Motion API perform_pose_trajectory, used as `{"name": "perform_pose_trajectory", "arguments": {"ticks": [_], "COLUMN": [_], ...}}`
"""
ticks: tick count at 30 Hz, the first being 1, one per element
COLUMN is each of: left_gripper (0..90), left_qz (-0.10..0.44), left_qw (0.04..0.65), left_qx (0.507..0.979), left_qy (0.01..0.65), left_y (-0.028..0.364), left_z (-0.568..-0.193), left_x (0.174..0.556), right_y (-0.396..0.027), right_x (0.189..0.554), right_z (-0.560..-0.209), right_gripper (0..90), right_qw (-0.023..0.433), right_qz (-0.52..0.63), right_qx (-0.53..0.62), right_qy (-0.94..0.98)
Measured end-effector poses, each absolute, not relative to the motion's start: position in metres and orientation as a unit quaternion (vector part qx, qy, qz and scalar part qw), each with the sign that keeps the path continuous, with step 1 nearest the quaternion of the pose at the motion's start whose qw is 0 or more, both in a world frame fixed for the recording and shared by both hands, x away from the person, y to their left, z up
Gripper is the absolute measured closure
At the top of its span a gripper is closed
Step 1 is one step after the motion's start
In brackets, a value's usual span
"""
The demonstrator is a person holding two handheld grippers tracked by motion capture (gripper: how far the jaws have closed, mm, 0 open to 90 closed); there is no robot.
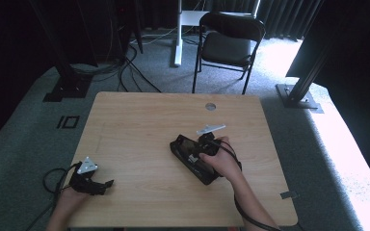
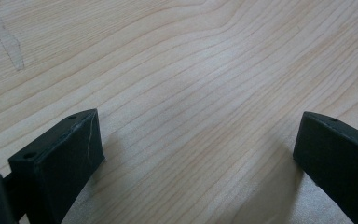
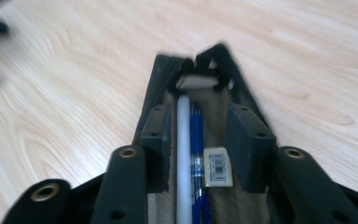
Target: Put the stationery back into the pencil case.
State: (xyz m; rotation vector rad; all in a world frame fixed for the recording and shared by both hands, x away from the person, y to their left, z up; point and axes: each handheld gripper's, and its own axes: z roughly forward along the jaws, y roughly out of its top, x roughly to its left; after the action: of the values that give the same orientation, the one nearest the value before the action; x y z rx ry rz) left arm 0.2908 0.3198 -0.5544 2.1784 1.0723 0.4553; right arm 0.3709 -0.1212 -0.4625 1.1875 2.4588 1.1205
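The black pencil case [image 1: 194, 159] lay open on the wooden counter [image 1: 139, 125], right of the counter's middle and slanting toward its near right corner. The right hand-held gripper [image 1: 200, 151] hovered directly over the case, held by the person's right hand [image 1: 224, 161], with its grey three-cornered plate [image 1: 211, 129] on the side away from the case's near end. In the right gripper view its jaws stood partly apart inside the open case [image 3: 200, 79], one on each side of the contents and pressing on nothing, so this hand-held gripper was released. Between those jaws lay a white pen [image 3: 183, 154], a blue pen [image 3: 196, 154] touching it, and a small pale eraser with a barcode label [image 3: 218, 167] just beside the blue pen; a white block [image 3: 196, 82] sat at the far end of the case.

The left hand-held gripper [image 1: 107, 184] rested well away from the case, near the counter's near left corner, in the left hand [image 1: 70, 202]. In the left gripper view its jaws were spread wide over bare wood [image 2: 191, 93], released and grasping nothing. A folding chair [image 1: 229, 41] stood on the carpet beyond the counter, far from the case
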Motion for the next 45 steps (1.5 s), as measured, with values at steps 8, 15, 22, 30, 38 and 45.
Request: {"name": "perform_pose_trajectory", "arguments": {"ticks": [8, 15, 22, 30, 38, 45], "left_gripper": [1.6, 1.6, 1.6, 1.6, 1.6, 1.6], "left_qz": [0.174, 0.174, 0.174, 0.174, 0.175, 0.174], "left_qw": [0.329, 0.329, 0.329, 0.33, 0.329, 0.329], "left_qx": [0.833, 0.833, 0.833, 0.833, 0.832, 0.832], "left_qy": [0.41, 0.41, 0.41, 0.41, 0.411, 0.411], "left_y": [0.32, 0.32, 0.32, 0.32, 0.32, 0.32], "left_z": [-0.554, -0.554, -0.554, -0.554, -0.554, -0.554], "left_x": [0.291, 0.291, 0.291, 0.291, 0.29, 0.29], "right_y": [-0.156, -0.176, -0.201, -0.229, -0.254, -0.273], "right_x": [0.379, 0.384, 0.386, 0.38, 0.37, 0.364], "right_z": [-0.458, -0.464, -0.472, -0.486, -0.505, -0.522], "right_gripper": [46.5, 44.4, 40.3, 31.6, 25.7, 21.3], "right_qw": [0.129, 0.163, 0.189, 0.208, 0.221, 0.23], "right_qz": [0.412, 0.409, 0.409, 0.402, 0.387, 0.358], "right_qx": [0.432, 0.434, 0.453, 0.475, 0.512, 0.554], "right_qy": [0.791, 0.786, 0.77, 0.755, 0.734, 0.716]}}
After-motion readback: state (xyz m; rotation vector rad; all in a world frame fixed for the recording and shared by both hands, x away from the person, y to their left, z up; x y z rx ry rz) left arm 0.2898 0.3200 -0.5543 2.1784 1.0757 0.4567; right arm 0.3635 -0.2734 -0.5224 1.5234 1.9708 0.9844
